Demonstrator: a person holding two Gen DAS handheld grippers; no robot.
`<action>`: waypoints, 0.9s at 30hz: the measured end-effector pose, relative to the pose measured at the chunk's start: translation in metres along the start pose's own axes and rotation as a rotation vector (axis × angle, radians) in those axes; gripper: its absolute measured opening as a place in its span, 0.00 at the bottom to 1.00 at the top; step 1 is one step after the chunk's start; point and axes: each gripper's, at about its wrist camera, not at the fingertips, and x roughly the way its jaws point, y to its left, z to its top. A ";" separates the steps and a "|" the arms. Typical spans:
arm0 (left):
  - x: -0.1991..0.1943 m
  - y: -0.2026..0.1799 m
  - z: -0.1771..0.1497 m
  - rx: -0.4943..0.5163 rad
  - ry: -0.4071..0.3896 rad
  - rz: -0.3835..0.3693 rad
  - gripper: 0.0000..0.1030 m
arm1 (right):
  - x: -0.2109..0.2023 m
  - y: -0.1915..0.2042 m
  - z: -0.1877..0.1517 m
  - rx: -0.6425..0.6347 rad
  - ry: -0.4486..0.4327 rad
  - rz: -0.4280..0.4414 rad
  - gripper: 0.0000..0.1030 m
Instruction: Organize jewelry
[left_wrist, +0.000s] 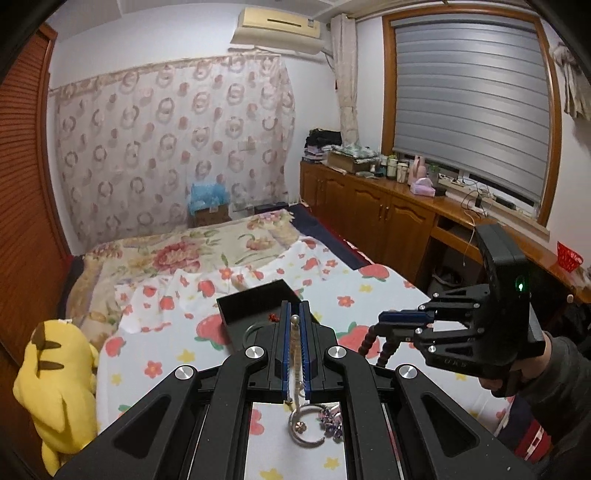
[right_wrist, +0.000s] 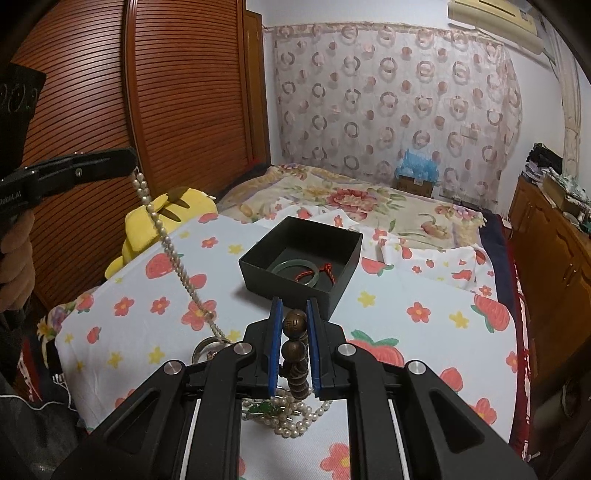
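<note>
While the left wrist view shows only a slice of the black box (left_wrist: 255, 299) behind the left gripper (left_wrist: 294, 325), the right wrist view looks into it: a green bangle (right_wrist: 295, 267) with red cord lies inside. That gripper is clamped on a pearl strand (right_wrist: 166, 236) rising off the bedspread (right_wrist: 424, 295). The right gripper (right_wrist: 294, 325) is closed on brown wooden beads (right_wrist: 294, 347), above what seems a pearl heap, partly hidden. Bare bedspread lies between the grippers and the box.

on the bed (right_wrist: 424, 288) the open box (right_wrist: 301, 258) holds a bangle (right_wrist: 295, 266), a plush toy (right_wrist: 162, 218) at the bed's left edge and cabinets (right_wrist: 546, 251) to its right.
</note>
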 end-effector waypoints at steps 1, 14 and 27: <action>0.001 -0.001 0.000 0.004 0.003 -0.003 0.04 | 0.000 0.000 0.000 0.000 0.002 0.000 0.14; 0.025 0.019 -0.062 -0.065 0.160 0.022 0.04 | 0.032 -0.006 -0.016 0.013 0.080 -0.006 0.14; 0.031 0.049 -0.103 -0.165 0.222 0.056 0.04 | 0.070 0.030 -0.020 -0.047 0.129 0.083 0.29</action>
